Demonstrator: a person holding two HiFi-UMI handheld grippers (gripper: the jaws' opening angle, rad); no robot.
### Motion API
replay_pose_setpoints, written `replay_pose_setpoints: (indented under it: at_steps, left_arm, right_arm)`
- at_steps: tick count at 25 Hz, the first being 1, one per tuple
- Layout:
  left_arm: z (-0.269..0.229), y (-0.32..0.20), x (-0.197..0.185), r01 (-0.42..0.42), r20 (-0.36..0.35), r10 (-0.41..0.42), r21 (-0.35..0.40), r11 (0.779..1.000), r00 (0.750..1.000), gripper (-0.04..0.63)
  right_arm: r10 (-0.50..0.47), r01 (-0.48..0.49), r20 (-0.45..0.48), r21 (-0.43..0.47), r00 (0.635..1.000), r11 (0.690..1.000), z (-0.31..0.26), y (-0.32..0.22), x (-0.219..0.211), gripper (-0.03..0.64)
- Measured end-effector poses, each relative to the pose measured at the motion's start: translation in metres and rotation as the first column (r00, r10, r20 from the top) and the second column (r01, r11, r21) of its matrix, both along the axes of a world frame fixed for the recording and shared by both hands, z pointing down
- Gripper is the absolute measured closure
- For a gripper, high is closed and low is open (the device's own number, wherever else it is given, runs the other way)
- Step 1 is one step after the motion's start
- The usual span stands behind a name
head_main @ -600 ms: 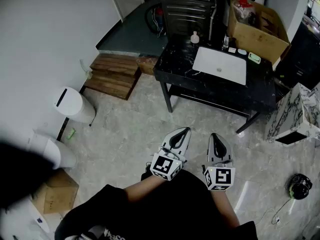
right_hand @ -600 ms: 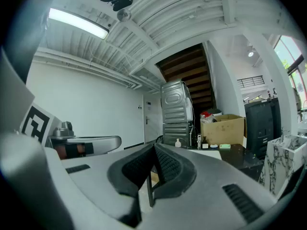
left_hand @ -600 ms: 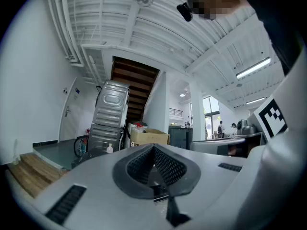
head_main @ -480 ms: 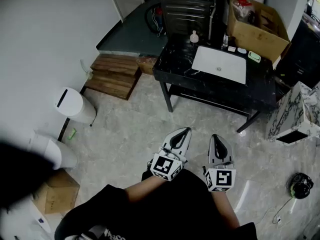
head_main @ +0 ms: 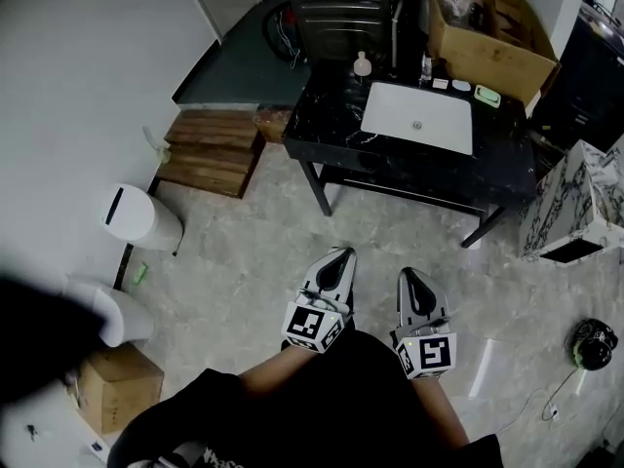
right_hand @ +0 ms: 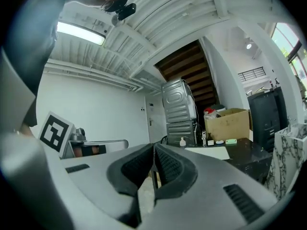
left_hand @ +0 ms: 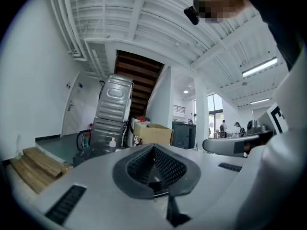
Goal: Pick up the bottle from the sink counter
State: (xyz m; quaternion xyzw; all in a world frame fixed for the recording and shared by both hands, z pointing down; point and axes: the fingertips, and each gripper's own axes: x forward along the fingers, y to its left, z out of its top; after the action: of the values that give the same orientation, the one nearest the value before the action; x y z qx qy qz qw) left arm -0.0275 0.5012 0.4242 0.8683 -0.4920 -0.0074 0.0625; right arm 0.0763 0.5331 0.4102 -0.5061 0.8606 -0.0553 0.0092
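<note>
The bottle [head_main: 362,64], small and pale with a pump top, stands at the back left of the black marble sink counter [head_main: 331,125], next to the white basin [head_main: 417,117]. It also shows far off as the bottle [left_hand: 112,143] in the left gripper view and the bottle [right_hand: 182,141] in the right gripper view. My left gripper [head_main: 342,253] and right gripper [head_main: 406,273] hang side by side over the floor, well short of the counter, pointing toward it. Both are shut with nothing between the jaws, as the left gripper [left_hand: 154,147] and right gripper [right_hand: 154,145] show in their own views.
A cardboard box [head_main: 492,37] and a metal appliance [head_main: 336,8] stand behind the counter. A green dish [head_main: 487,96] lies by the basin. Wooden steps [head_main: 210,149] and a white bin [head_main: 136,217] stand left. A marble block [head_main: 575,213] stands right.
The head view has shifted a little, so the counter sits slightly further left and up. Both grippers stay shut and side by side, slightly higher in the picture.
</note>
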Motion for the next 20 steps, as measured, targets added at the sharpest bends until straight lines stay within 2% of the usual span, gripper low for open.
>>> replay_pose_setpoints:
  at_steps: [4, 8, 13, 17, 20]
  left_arm:
    - [0.02, -0.029, -0.009, 0.0, -0.017, -0.001, -0.047, 0.999, 1.0, 0.592]
    - [0.035, -0.083, -0.016, -0.004, -0.034, 0.001, -0.081, 0.997, 0.999, 0.592]
    - [0.035, -0.158, -0.023, -0.044, -0.024, 0.042, -0.051, 0.998, 0.999, 0.592]
    - [0.033, -0.226, -0.031, -0.076, -0.017, 0.076, -0.065, 0.995, 0.997, 0.592]
    - [0.028, -0.278, -0.048, -0.066, -0.034, 0.063, -0.073, 0.995, 0.997, 0.592]
  right_arm:
    - [-0.008, 0.008, -0.007, -0.038, 1.0, 0.999, 0.016, -0.018, -0.006, 0.577]
    - [0.005, -0.006, -0.026, -0.066, 1.0, 0.998, 0.025, -0.061, -0.008, 0.577]
    - [-0.01, -0.001, -0.078, -0.134, 0.997, 0.991, 0.037, -0.131, -0.018, 0.577]
    - [-0.002, -0.008, -0.076, -0.127, 0.997, 0.992, 0.031, -0.203, -0.029, 0.577]
    - [-0.036, 0.022, -0.098, -0.148, 0.995, 0.989, 0.027, -0.249, -0.046, 0.577]
